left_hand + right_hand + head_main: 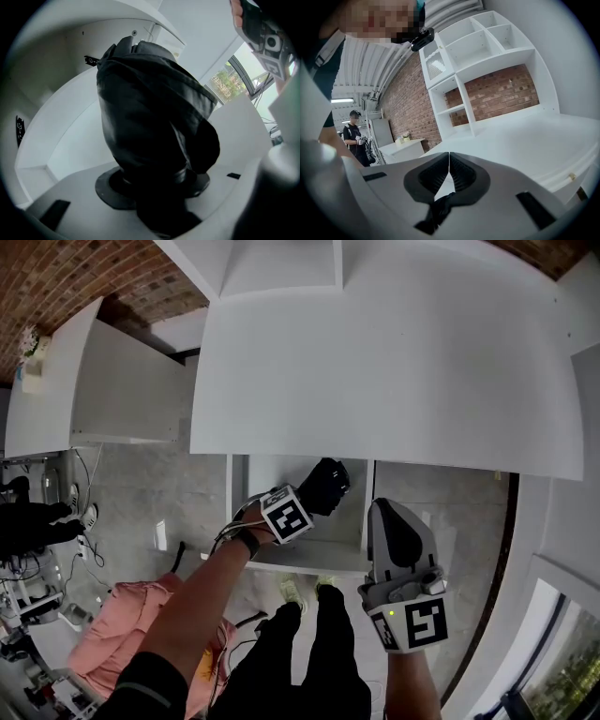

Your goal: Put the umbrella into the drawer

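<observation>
A folded black umbrella point(327, 486) hangs tip-down inside the open white drawer point(309, 557) under the white tabletop point(394, 362). My left gripper point(314, 500) is shut on its upper end, with the marker cube just behind. In the left gripper view the umbrella point(150, 112) fills the middle, clamped at the left gripper point(154, 187), with the drawer's white inside point(61, 140) behind it. My right gripper point(398, 531) hovers to the right of the drawer front, shut and holding nothing. In the right gripper view the right gripper point(449, 172) has its pads point(461, 176) together, and a dark strip hangs below them.
A pink bundle point(112, 638) lies on the floor at lower left, beside the wearer's dark legs point(309, 652). A white side cabinet point(103, 381) stands at left. The right gripper view shows a white shelving unit point(483, 56), a brick wall point(410, 103) and a standing person point(356, 136).
</observation>
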